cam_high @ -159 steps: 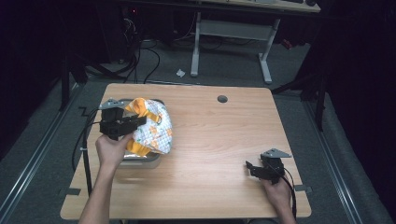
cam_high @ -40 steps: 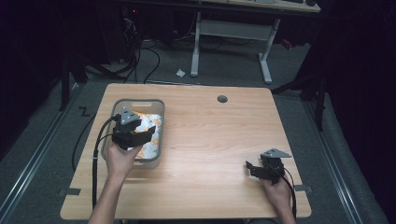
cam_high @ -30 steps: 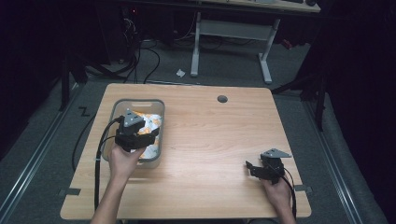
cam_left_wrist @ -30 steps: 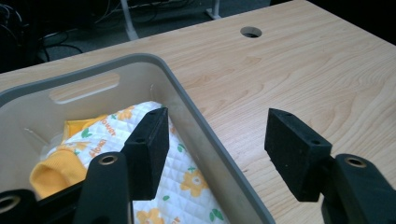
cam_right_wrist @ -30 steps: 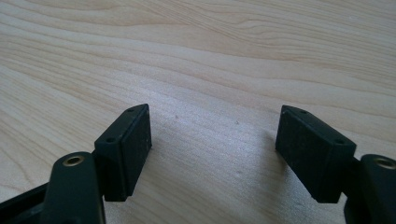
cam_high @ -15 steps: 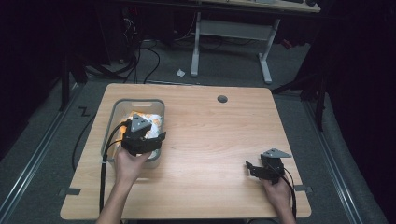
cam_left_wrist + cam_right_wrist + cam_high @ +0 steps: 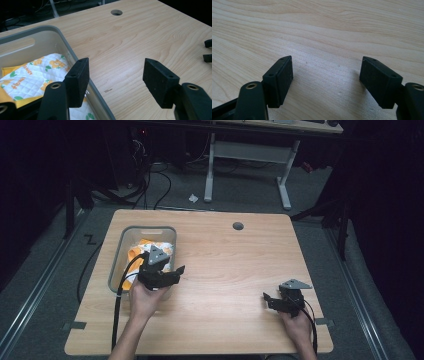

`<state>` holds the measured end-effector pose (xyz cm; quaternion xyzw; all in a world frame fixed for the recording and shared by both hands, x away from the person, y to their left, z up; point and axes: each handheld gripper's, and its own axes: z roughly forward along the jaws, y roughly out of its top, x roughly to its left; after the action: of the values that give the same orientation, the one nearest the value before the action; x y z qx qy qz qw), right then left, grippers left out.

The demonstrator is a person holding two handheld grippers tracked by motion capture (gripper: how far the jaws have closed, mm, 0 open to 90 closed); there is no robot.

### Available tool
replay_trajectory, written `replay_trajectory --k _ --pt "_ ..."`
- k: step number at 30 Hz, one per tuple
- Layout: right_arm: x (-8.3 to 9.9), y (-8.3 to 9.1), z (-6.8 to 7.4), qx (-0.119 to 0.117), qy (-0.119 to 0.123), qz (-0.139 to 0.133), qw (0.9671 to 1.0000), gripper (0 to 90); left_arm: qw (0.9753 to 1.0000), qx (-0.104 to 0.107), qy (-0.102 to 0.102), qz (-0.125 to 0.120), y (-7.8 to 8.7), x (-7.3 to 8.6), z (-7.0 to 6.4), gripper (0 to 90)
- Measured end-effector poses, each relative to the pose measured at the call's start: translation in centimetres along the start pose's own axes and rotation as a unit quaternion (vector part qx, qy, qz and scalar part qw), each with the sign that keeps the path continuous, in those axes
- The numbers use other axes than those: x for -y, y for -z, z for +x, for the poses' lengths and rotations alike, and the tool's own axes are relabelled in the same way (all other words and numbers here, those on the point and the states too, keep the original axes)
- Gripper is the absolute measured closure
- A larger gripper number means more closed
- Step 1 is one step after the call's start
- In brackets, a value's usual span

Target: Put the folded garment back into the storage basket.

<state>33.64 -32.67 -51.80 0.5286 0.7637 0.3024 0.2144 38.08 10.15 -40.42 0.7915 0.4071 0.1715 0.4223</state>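
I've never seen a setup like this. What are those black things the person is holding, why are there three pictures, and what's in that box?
No robot here: a person holds a hand tool in each hand, a two-jaw gripper. The high view looks down on the wooden table. The other two pictures come from small cameras riding on each gripper, looking along its black jaws.

The left gripper hangs over the edge of a grey bin, jaws open and holding nothing. Inside the bin lies a quilted cloth, white and yellow with orange flowers. The right gripper sits low over bare wood, also open and empty. A round hole lies near the table's far edge.
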Motion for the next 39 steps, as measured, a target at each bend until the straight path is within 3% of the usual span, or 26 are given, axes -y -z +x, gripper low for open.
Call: replay_trajectory --k 10,39 --pt "0.0 0.0 0.0 0.000 0.000 0.000 1.0000 27.1 0.9996 0.028 0.002 0.005 -0.9 0.2 -1.0 38.9" --pt "0.0 0.0 0.0 0.000 0.000 0.000 1.0000 27.1 0.9982 0.059 -0.003 0.014 -2.9 1.4 -3.6 38.6"
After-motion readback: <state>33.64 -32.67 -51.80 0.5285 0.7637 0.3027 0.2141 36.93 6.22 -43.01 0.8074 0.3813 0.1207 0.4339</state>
